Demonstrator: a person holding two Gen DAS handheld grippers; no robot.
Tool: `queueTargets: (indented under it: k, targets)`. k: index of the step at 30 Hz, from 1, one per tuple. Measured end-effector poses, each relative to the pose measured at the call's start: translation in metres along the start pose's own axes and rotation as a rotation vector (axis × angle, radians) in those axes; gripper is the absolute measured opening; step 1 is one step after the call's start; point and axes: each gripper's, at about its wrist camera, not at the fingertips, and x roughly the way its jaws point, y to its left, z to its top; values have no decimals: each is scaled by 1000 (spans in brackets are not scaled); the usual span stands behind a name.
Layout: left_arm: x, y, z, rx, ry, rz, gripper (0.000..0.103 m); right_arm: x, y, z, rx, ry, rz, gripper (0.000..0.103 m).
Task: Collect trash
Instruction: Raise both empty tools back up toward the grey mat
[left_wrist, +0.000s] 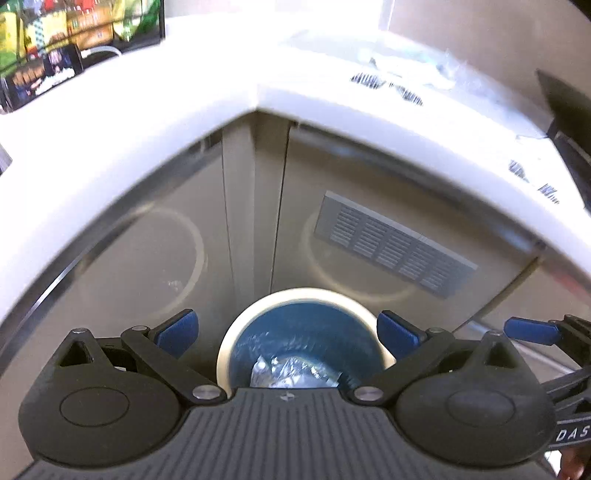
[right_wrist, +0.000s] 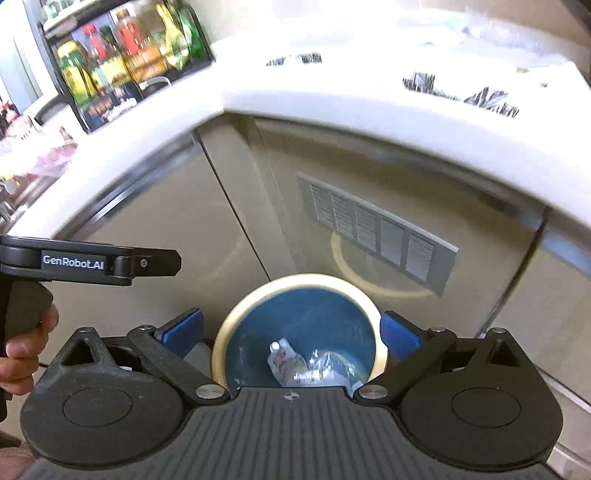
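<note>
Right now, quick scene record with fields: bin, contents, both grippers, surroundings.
bin: round trash bin, cream rim, blue liner, on the floor below both grippers
contents: white pouch and crumpled clear wrappers at the bottom
left gripper: open, nothing between the pads
right gripper: open, nothing between the pads
surroundings: white counter above beige cabinet doors, grey vent behind the bin

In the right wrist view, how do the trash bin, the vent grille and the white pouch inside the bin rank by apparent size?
1. Trash bin and vent grille: similar, unsure, since the bin is nearer the camera.
2. White pouch: clearly smallest.
</note>
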Motion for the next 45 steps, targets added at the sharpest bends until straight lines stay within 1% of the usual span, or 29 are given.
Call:
queueTargets:
  k: [5,7,10,12,16,19,24,28,32,35,37,42,45]
  targets:
    - [-33,-6,0,-12,-81,7,103,-20,-1,8,-22,-99,-16,103]
    - [-39,-7,0,-12,-106,4,103,-28,0,11,-37,-128,-19,103]
    - [-55,-14,7,2,-152,-1,103,-40,5,17,-76,-190,-39,103]
    - [-64,-15,14,16,-193,-1,103,-51,6,24,-116,-247,-58,103]
    - [-76,-24,38,27,-272,13,103,-70,8,43,-179,-386,-130,103]
    - [-80,-30,62,29,-324,30,103,-77,7,63,-204,-466,-178,103]
    - [-81,-39,100,17,-371,10,103,-73,0,101,-209,-523,-241,103]
    - [-81,-52,128,47,-417,2,103,-70,-2,132,-201,-573,-242,103]
    - [-72,-60,160,46,-427,-11,103,-66,-12,163,-174,-613,-289,103]
    - [-57,-63,187,43,-417,-18,103,-62,-30,191,-103,-629,-328,103]
    - [-42,-66,205,39,-405,-28,103,-55,-45,210,-37,-633,-375,103]
    - [16,-76,255,44,-339,-85,103,-14,-93,254,89,-576,-497,103]
    - [55,-89,284,78,-330,-75,103,19,-123,279,171,-532,-568,103]
